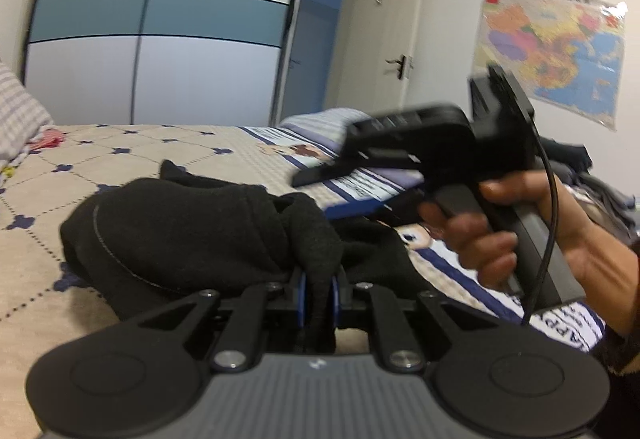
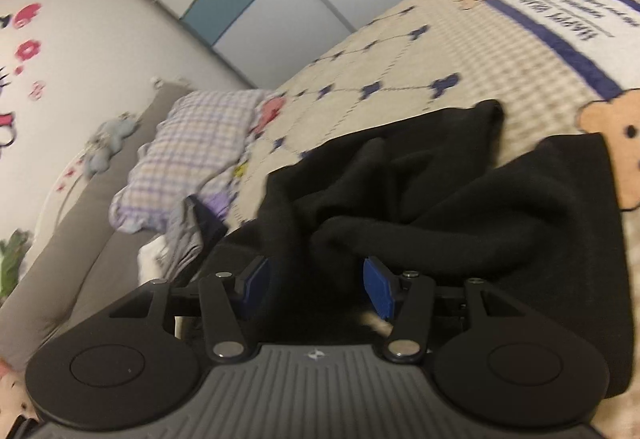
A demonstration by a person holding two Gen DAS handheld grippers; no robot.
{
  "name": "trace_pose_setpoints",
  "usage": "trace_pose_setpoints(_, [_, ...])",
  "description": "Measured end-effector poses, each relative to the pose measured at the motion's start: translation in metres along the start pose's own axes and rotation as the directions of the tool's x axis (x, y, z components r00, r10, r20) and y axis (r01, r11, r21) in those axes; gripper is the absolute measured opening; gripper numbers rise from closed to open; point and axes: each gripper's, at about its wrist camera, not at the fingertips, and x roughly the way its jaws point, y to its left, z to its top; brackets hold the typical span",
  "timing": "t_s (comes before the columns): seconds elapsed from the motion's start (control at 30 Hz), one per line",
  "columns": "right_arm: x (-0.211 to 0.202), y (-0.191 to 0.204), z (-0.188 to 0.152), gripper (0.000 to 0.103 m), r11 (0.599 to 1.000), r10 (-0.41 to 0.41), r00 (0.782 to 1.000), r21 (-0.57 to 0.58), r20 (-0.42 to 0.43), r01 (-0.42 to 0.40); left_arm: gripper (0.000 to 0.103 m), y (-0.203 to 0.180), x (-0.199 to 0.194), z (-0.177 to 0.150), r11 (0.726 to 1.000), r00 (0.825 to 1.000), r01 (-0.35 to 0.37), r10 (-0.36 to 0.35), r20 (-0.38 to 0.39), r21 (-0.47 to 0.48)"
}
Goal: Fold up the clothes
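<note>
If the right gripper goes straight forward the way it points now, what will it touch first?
Most likely the black garment. The right gripper has open jaws, and bunched black folds lie directly ahead between them, on the quilt. Depth is unclear, but nothing else seems nearer.

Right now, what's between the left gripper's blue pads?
A pinched fold of the black garment, clamped by the left gripper; the left wrist view shows it.

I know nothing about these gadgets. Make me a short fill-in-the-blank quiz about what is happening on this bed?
1. The left gripper is pinched shut on a fold of the ____ fleece garment.
2. The right gripper has its blue pads standing ____, not pressing the cloth.
3. The garment lies on a beige quilted bedspread printed with cartoon ____.
4. On the wall hangs a colourful ____, right of the white door.

Missing words: black; apart; bears; map
</note>
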Motion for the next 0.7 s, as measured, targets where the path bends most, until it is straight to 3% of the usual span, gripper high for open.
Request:
trace_pose_setpoints(0.1, [0.005,0.005,-0.004,0.056,0.999,0.049,0.999,-0.012,-0.021,-0.049,0.012,-0.011,0.007,-0.006,0.999,0.999,0.030,-0.029,-0.028,0.024])
trace_pose_setpoints(0.23, [0.013,0.004,-0.008,0.055,0.999,0.047,0.997,-0.005,-0.054,-0.047,0.012,-0.025,0.012,-0.013,0.997,0.997,0.050,-0.046,-0.061,0.066])
trace_pose_setpoints(0.27, [0.015,0.004,-0.009,0.048,0.999,0.030,0.998,-0.016,-0.053,-0.030,0.012,-0.026,0.013,-0.015,0.996,0.997,0.050,-0.045,-0.068,0.073])
trace_pose_setpoints(0.3, [0.018,0.003,-0.011,0.034,1.000,0.015,0.998,-0.022,-0.054,-0.016,0.013,-0.025,0.013,-0.016,0.996,0.997,0.044,-0.039,-0.073,0.074])
trace_pose_setpoints(0.37, [0.021,0.002,-0.013,0.024,1.000,0.009,0.999,-0.020,-0.051,-0.010,0.016,-0.021,0.012,-0.017,0.997,0.997,0.039,-0.034,-0.072,0.066])
trace_pose_setpoints(0.43, [0.020,0.002,-0.012,0.009,1.000,0.010,1.000,-0.018,-0.023,-0.010,0.021,-0.014,0.009,-0.018,0.998,0.997,0.044,-0.041,-0.062,0.043])
trace_pose_setpoints(0.57, [0.008,0.002,-0.010,0.007,0.998,-0.051,0.998,-0.031,0.045,0.052,0.035,-0.003,0.003,-0.017,0.996,0.995,0.091,-0.091,-0.041,0.005])
trace_pose_setpoints(0.7, [-0.012,-0.001,-0.009,0.007,0.994,-0.108,0.987,-0.020,0.123,0.111,0.053,0.000,-0.001,-0.018,0.996,0.995,0.093,-0.094,-0.022,-0.013])
